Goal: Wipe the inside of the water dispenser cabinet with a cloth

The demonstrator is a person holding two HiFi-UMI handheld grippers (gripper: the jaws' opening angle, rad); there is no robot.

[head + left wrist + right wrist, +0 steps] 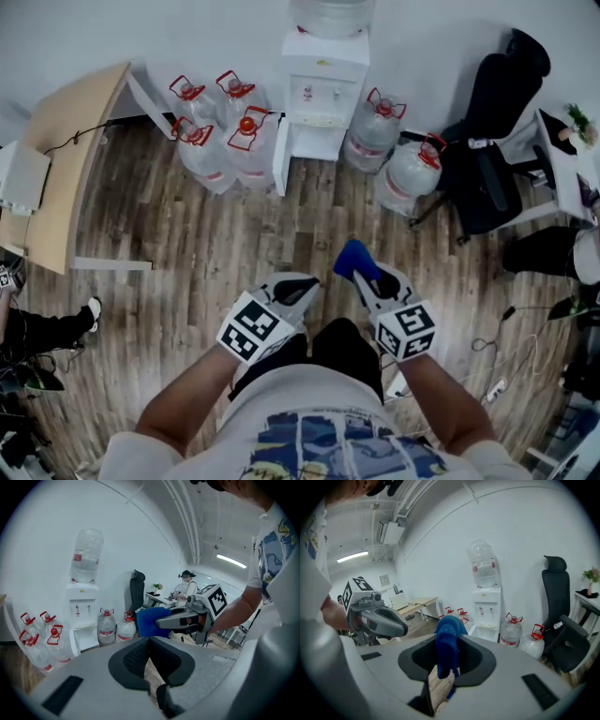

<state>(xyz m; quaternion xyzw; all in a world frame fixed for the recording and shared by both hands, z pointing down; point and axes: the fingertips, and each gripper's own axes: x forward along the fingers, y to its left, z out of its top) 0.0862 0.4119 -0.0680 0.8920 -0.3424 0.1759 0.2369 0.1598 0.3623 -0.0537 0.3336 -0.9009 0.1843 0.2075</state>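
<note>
right gripper view: right claw [446, 644] clenches a crumpled blue cloth [449, 630]; left claw [149, 643] pinched shut, empty.

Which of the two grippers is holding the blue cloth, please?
The right gripper, whose jaws are shut on the blue cloth; the left gripper beside it holds nothing.

An office: a wooden desk [66, 159] at ten o'clock, a black swivel chair [492, 141] at two, a water dispenser [319, 94] at twelve.
</note>
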